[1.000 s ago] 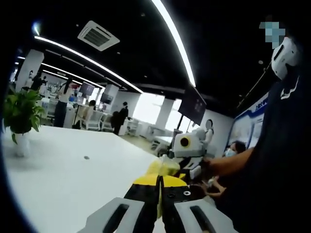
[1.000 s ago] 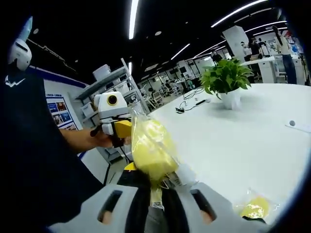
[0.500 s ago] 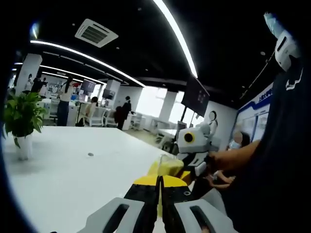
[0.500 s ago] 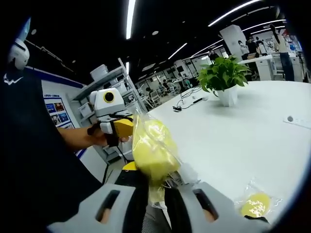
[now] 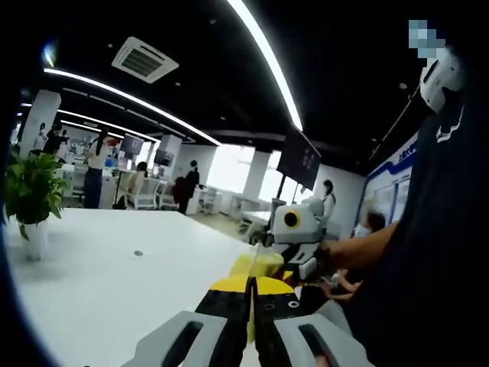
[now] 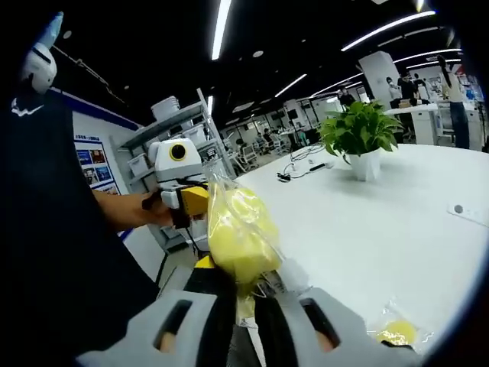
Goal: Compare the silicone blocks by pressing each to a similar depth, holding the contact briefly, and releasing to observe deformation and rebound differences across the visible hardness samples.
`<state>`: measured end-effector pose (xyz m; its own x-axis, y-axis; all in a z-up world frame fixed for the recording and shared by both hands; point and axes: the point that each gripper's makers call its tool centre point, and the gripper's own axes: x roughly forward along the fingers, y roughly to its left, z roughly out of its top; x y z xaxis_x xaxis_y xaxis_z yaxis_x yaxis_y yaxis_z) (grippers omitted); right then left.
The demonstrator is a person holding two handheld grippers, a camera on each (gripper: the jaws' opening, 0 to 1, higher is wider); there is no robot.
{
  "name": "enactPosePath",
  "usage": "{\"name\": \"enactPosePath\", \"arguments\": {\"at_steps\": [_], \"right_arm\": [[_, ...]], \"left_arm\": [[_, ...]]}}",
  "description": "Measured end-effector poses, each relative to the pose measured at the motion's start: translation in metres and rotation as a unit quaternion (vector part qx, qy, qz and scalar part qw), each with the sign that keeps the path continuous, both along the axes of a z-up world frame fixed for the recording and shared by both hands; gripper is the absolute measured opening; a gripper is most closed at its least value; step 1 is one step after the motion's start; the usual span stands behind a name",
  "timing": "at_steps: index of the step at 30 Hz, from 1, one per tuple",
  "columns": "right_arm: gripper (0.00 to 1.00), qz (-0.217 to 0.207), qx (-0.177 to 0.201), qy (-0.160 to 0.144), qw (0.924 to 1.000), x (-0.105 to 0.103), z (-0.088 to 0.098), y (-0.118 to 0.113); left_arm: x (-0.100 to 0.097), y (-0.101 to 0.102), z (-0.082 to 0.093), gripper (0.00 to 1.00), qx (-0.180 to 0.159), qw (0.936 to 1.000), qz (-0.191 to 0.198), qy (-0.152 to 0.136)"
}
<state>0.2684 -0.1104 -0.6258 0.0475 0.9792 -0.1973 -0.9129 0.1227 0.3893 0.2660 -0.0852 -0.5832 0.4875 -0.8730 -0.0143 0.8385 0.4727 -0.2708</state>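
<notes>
Yellow silicone in a clear plastic bag (image 6: pixel 239 238) stands straight up from your right tool (image 6: pixel 243 319), whose jaws are closed tight on the bag's lower edge, so the block rises just beyond the tips and leans a little away from you. Past the bag, on its far side, your left tool (image 6: pixel 189 200) meets the same bag at its upper edge, with your hand (image 6: pixel 153 210) wrapped round the grip behind it.

Seen from the left tool (image 5: pixel 250 302), the jaws are pressed together with only a thin sliver of the bag's plastic showing between them, and the yellow block (image 5: pixel 260 264) sits just ahead of the tips. Directly beyond it is the right tool (image 5: pixel 300 256), with your forearm (image 5: pixel 359 252) leading off to the side.

Lower and to the right of the right tool, a second bagged yellow block (image 6: pixel 397 331) lies flat on the white tabletop (image 6: pixel 382 229), well apart from the one you hold. Farther out on the tabletop, a potted plant (image 6: pixel 361 138) stands upright in a white pot, with some cables (image 6: pixel 302 162) lying near it. From the left tool the plant (image 5: pixel 30 195) is off to the far left, at the tabletop's (image 5: pixel 114 283) edge.
</notes>
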Motion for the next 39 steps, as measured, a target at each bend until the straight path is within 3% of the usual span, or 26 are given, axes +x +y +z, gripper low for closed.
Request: {"name": "enactPosePath", "arguments": {"at_steps": [1, 3, 4, 5, 6, 8, 12, 15, 22, 24, 25, 28, 31, 35, 39], "right_arm": [[0.04, -0.002, 0.001, -0.007, 1.0, 0.001, 0.0, 0.001], [0.06, 0.005, 0.007, 0.015, 0.9999, -0.002, 0.001, 0.002], [0.07, 0.004, 0.011, 0.003, 0.9999, -0.001, 0.002, 0.003], [0.07, 0.001, 0.018, -0.035, 0.9992, 0.002, 0.003, 0.004], [0.08, 0.001, 0.015, -0.036, 0.9993, 0.001, 0.003, 0.003], [0.1, 0.003, 0.019, -0.004, 0.9998, -0.002, 0.004, 0.004], [0.17, -0.008, 0.014, -0.038, 0.9991, 0.002, 0.002, 0.005], [0.25, -0.013, -0.005, -0.043, 0.999, 0.002, -0.008, 0.004], [0.84, -0.093, 0.018, -0.06, 0.9937, 0.023, -0.003, -0.006], [0.97, -0.117, 0.037, -0.129, 0.984, 0.035, 0.009, -0.012], [0.96, -0.125, 0.041, -0.149, 0.98, 0.038, 0.015, -0.017], [0.96, -0.13, 0.039, -0.131, 0.982, 0.04, 0.018, -0.026], [0.96, -0.144, 0.038, -0.141, 0.9787, 0.047, 0.021, -0.034], [0.96, -0.164, 0.035, -0.142, 0.9755, 0.054, 0.023, -0.043], [0.96, -0.19, 0.031, -0.132, 0.9725, 0.061, 0.015, -0.059]], "left_arm": [[0.001, 0.0, 0.0, 0.0, 0.0, 1.0, 0.004, 0.0], [0.002, 0.001, 0.001, 0.0, 0.0, 1.0, 0.008, 0.004], [0.001, 0.002, 0.003, 0.0, 0.0, 0.9999, 0.009, 0.005], [0.001, 0.002, 0.004, 0.0, 0.001, 0.9999, 0.011, 0.006], [0.001, 0.002, 0.003, 0.0, 0.004, 0.9999, 0.013, 0.007], [0.001, 0.003, 0.005, 0.0, 0.0, 0.9998, 0.012, 0.016], [-0.003, 0.002, 0.014, 0.0, -0.01, 0.9999, 0.001, 0.012], [0.001, 0.006, 0.024, 0.0, -0.035, 0.9993, 0.005, 0.015], [0.008, 0.024, 0.03, 0.0, -0.035, 0.999, 0.025, 0.009], [0.011, 0.028, 0.032, 0.0, -0.041, 0.9986, 0.031, 0.007], [0.012, 0.029, 0.033, 0.0, -0.043, 0.9985, 0.033, 0.008], [0.015, 0.03, 0.035, 0.0, -0.042, 0.9984, 0.036, 0.003], [0.018, 0.03, 0.037, 0.0, -0.042, 0.9984, 0.038, 0.003], [0.024, 0.029, 0.035, 0.0, -0.063, 0.997, 0.041, 0.016], [0.034, 0.026, 0.021, 0.0, -0.073, 0.9955, 0.045, 0.039]]}}
